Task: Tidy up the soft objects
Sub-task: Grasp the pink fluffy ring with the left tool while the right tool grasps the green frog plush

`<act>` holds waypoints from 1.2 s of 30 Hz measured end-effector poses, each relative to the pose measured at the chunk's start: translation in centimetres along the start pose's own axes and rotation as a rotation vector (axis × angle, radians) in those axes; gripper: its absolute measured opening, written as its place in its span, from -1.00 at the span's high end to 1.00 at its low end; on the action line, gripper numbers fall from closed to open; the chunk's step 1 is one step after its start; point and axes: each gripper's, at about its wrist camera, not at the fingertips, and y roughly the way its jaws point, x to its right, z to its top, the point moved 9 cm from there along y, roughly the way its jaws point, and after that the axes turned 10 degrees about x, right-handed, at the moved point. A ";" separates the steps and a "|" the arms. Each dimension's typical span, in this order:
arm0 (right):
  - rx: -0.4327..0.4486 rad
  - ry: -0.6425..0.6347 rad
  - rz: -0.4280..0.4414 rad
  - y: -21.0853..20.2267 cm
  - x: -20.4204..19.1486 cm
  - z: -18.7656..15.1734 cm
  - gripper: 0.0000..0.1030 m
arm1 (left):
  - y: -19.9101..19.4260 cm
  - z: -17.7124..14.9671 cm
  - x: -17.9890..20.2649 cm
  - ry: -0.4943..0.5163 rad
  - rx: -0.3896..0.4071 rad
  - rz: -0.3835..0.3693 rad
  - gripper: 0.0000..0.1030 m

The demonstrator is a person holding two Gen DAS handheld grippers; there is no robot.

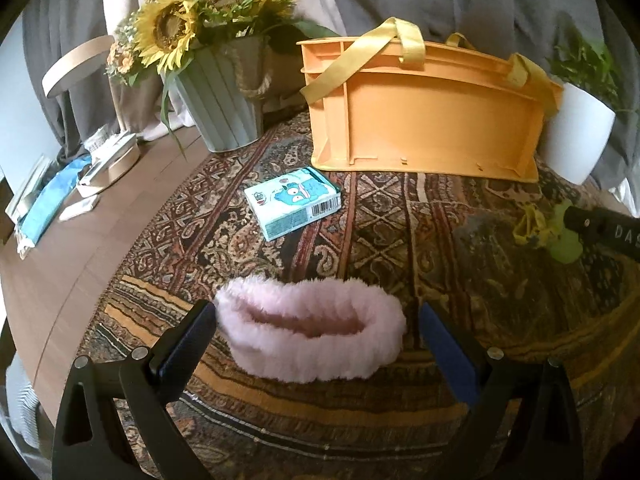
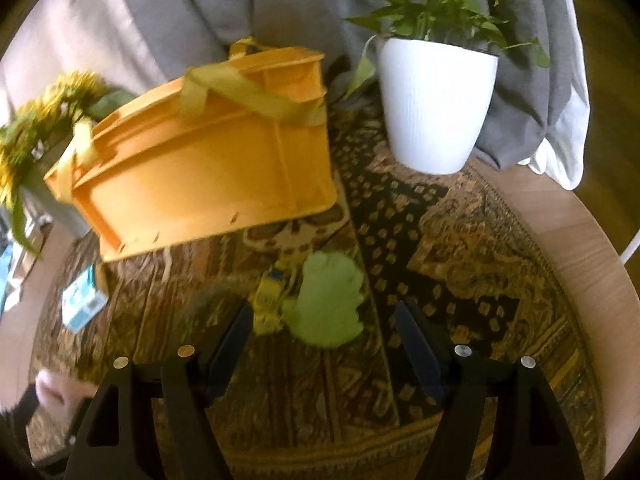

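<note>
Two black fingers of the left gripper stand wide apart in the left wrist view, with a pink fluffy band lying on the patterned rug between their tips, its left end at or almost at the left finger and its right end just clear of the right one. Ahead of that gripper lies a small blue tissue pack, and beyond it an orange crate with yellow straps, a pot of sunflowers to its left. In the right wrist view, the right gripper is also spread open, holding nothing; a green soft toy with a yellow piece beside it sits on the rug just ahead, between the fingertips. Farther ahead stand the crate and a white plant pot.
</note>
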 end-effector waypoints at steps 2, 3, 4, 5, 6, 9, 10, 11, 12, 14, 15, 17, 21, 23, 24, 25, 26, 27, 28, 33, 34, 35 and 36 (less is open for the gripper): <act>0.000 0.009 -0.009 0.5 0.1 0.3 -0.44 | 0.3 0.1 0.1 -0.005 -0.001 0.006 -0.99; -0.004 0.017 -0.011 0.9 0.2 0.4 -0.44 | 0.5 0.2 0.1 -0.005 -0.001 0.012 -0.99; -0.005 0.023 -0.013 1.2 0.3 0.4 -0.44 | 0.7 0.3 0.1 -0.002 -0.003 0.022 -0.99; -0.010 0.030 -0.017 1.5 0.4 0.5 -0.43 | 0.9 0.3 0.1 -0.001 -0.004 0.028 -0.99; -0.018 0.038 -0.018 2.0 0.4 0.5 -0.43 | 1.1 0.4 0.1 0.000 -0.004 0.031 -0.99; -0.039 0.047 -0.017 2.9 0.3 0.2 -0.42 | 1.6 0.5 0.1 0.012 -0.004 0.043 -0.98; -0.046 0.047 -0.020 3.2 0.4 0.1 -0.41 | 1.7 0.4 0.1 0.014 -0.007 0.046 -0.98; -0.051 0.049 -0.022 3.4 0.3 0.0 -0.40 | 1.9 0.4 0.1 0.013 -0.012 0.050 -0.98; -0.054 0.049 -0.021 3.6 0.3 0.0 -0.39 | 2.0 0.3 0.0 0.012 -0.015 0.055 -0.95; -0.058 0.045 -0.023 3.9 0.2 -0.1 -0.35 | 2.2 0.0 -0.2 0.008 -0.023 0.067 -0.90; -0.060 0.043 -0.024 4.1 0.1 -0.2 -0.34 | 2.2 0.0 -0.2 0.008 -0.024 0.071 -0.87; -0.064 0.046 -0.027 4.5 0.0 -0.3 -0.28 | 2.3 0.0 -0.2 0.012 -0.021 0.081 -0.74; -0.063 0.043 -0.042 4.7 0.2 -0.3 -0.18 | 2.1 0.1 -0.4 0.005 -0.006 0.094 -0.53; -0.079 0.049 -0.039 5.0 0.4 -0.5 -0.10 | 2.1 0.0 -0.4 0.010 -0.010 0.105 -0.49; -0.080 0.055 -0.041 5.0 0.6 -0.5 -0.10 | 2.0 0.0 -0.4 0.014 -0.012 0.112 -0.45; -0.079 0.056 -0.038 5.0 0.6 -0.5 -0.04 | 2.0 0.0 -0.4 0.015 -0.014 0.117 -0.41; -0.079 0.054 -0.028 5.0 0.5 -0.4 0.10 | 1.9 -0.1 -0.4 0.013 -0.014 0.118 -0.28; -0.076 0.042 -0.025 4.9 0.3 -0.3 0.19 | 1.8 -0.1 -0.3 0.010 -0.013 0.116 -0.13; -0.073 0.030 -0.030 4.8 0.2 -0.3 0.19 | 1.7 0.0 -0.4 0.001 -0.011 0.107 -0.07; -0.069 0.025 -0.027 3.9 0.2 -0.4 0.20 | 1.6 0.0 -0.4 -0.018 -0.021 0.069 0.33; -0.066 0.024 -0.025 3.6 0.2 -0.3 0.20 | 1.5 0.0 -0.4 -0.023 -0.022 0.064 0.35; -0.059 0.018 -0.025 3.2 0.3 -0.2 0.20 | 1.3 0.0 -0.3 -0.027 -0.023 0.060 0.41; -0.047 0.009 -0.026 2.7 0.3 0.0 0.20 | 1.2 0.0 -0.4 -0.028 -0.024 0.057 0.47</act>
